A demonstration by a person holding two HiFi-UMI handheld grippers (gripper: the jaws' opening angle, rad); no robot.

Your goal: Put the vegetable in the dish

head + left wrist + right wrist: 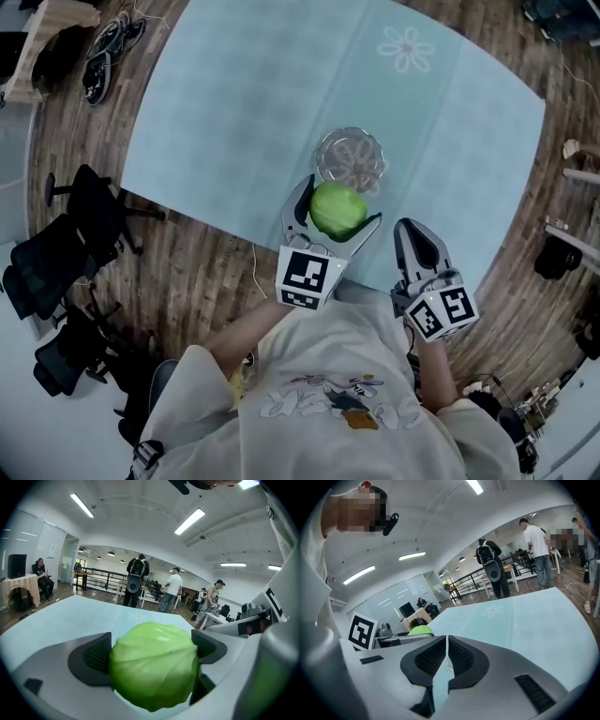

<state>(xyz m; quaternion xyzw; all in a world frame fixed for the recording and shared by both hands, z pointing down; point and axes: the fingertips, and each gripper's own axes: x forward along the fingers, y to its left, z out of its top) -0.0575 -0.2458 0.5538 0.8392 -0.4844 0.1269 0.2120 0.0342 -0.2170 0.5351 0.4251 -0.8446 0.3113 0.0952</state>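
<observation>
The left gripper (pixel 335 214) has its fingers (pixel 98 654) clamped on a green cabbage (pixel 153 665), one dark finger pressed to each side. The cabbage is at the near side of the glass dish (pixel 325 155). In the head view it covers the dish's near rim, so I cannot tell whether the two touch. The dish is clear and hard to make out against the pale blue surface (pixel 234 103). Right of the dish and nearer the person, the right gripper (pixel 446 654) has its fingers together on nothing. In its own view only a sliver of the cabbage shows.
</observation>
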